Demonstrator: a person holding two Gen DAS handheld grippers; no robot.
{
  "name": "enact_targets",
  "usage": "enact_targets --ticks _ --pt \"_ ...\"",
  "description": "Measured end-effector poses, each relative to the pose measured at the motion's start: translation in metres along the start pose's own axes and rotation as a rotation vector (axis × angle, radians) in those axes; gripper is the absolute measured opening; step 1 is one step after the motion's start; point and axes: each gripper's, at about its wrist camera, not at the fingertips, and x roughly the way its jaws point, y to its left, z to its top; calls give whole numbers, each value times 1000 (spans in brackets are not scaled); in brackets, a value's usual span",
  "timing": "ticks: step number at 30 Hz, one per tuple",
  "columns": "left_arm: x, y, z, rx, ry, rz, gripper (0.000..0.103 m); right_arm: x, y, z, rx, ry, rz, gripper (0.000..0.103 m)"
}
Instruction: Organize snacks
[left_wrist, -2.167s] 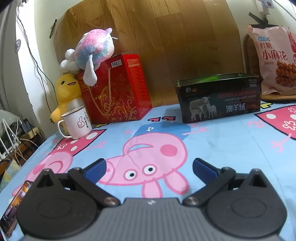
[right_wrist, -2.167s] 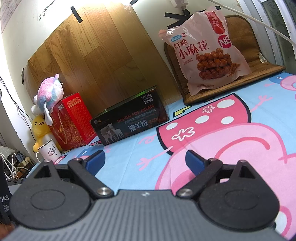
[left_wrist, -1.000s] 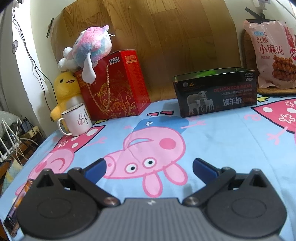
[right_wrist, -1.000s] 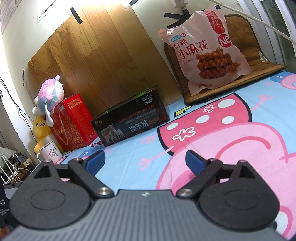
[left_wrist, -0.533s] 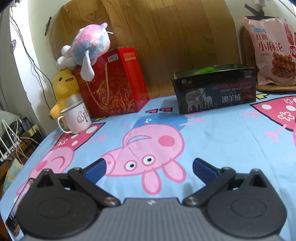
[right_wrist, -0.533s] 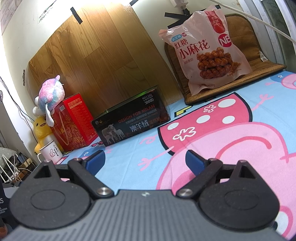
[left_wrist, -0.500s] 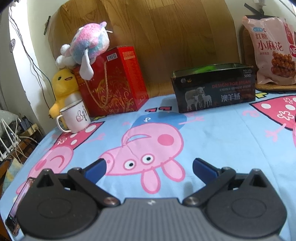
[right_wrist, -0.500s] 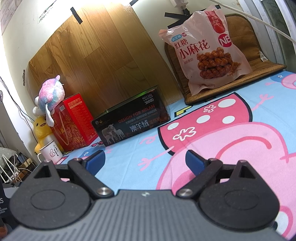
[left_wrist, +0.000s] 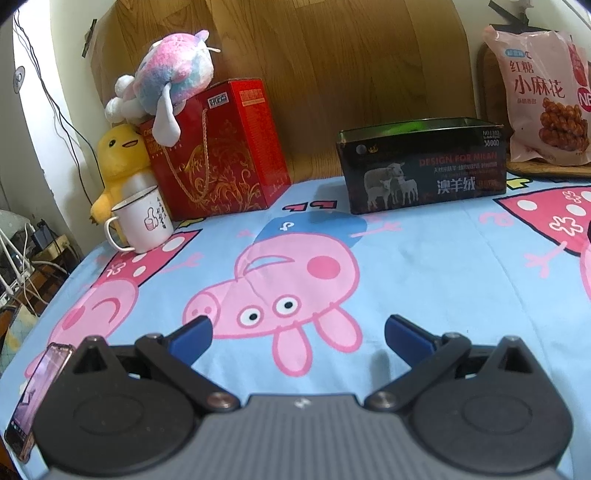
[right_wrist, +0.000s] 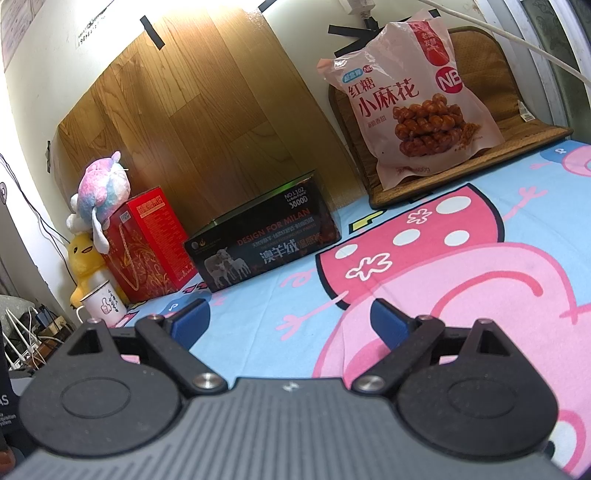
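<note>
A pink snack bag (right_wrist: 410, 103) of fried dough twists leans upright on a brown mat (right_wrist: 517, 129) at the back right; it also shows as the snack bag (left_wrist: 543, 96) in the left wrist view. A black open-top box (left_wrist: 421, 170) with sheep printed on it stands at the back middle, and appears as the black box (right_wrist: 262, 247) in the right wrist view. My left gripper (left_wrist: 297, 332) is open and holds nothing, low over the cartoon-pig sheet. My right gripper (right_wrist: 290, 317) is also open and holds nothing, well short of the bag.
A red gift box (left_wrist: 218, 147) with a pastel plush toy (left_wrist: 173, 77) on top stands at the back left, beside a yellow duck plush (left_wrist: 118, 158) and a white mug (left_wrist: 142, 221). A phone (left_wrist: 35, 395) lies at the sheet's left edge. A wooden panel (left_wrist: 332, 66) backs the scene.
The left gripper's view has drifted slightly, so the box and red gift box sit a little lower and nearer. The right gripper has barely moved. Both stayed open.
</note>
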Motion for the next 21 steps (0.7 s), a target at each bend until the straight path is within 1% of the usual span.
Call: enact_targets --ticks 16,21 --pt "2 -2 -2 8 13 0 103 0 0 0 1 0 1 95" --pt "1 -2 -3 14 1 -30 103 0 0 -1 2 0 1 95"
